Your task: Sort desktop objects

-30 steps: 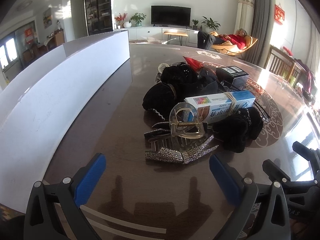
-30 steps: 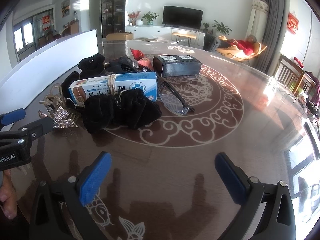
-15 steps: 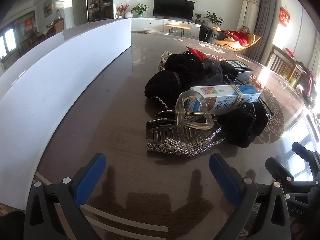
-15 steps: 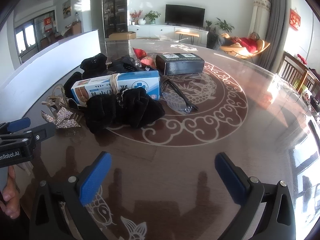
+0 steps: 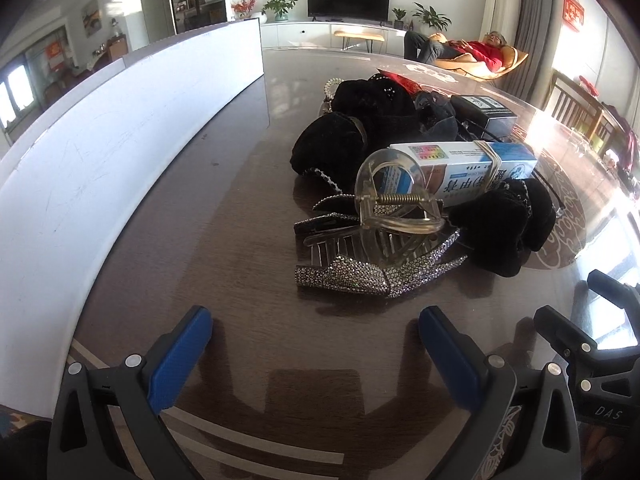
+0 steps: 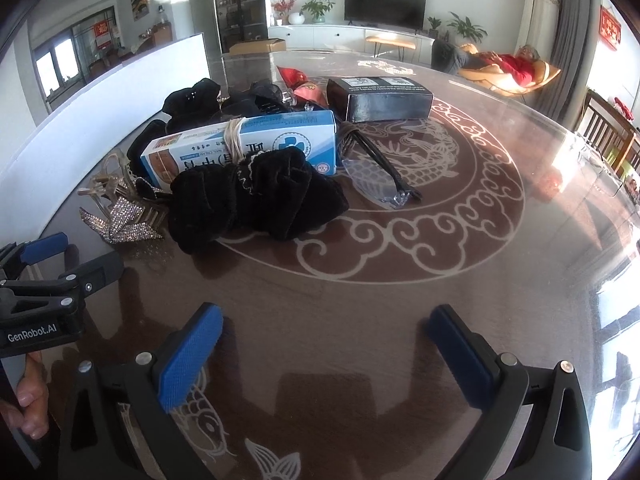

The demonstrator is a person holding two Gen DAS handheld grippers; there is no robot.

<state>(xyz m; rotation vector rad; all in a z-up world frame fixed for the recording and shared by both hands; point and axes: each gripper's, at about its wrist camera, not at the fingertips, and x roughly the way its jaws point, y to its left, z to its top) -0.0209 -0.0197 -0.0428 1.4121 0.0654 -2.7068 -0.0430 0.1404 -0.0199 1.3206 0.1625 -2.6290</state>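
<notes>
One heap of desktop objects sits mid-table: one blue-and-white medicine box (image 5: 476,172) bound with rubber bands, one clear hair claw clip (image 5: 394,208) leaning on it, one rhinestone hair clip (image 5: 360,278) at the near edge, several black velvet scrunchies (image 6: 256,200), one black box (image 6: 380,98) behind. Only the right wrist view shows one pair of glasses (image 6: 380,174) beside the medicine box, and a hand (image 6: 30,404) gripping the left tool. A white board (image 5: 120,148) walls the left side; bare glossy table (image 6: 400,300) lies nearer and rightward. Left gripper (image 5: 316,344) and right gripper (image 6: 324,340) both hover spread apart, holding nothing, short of the heap.
</notes>
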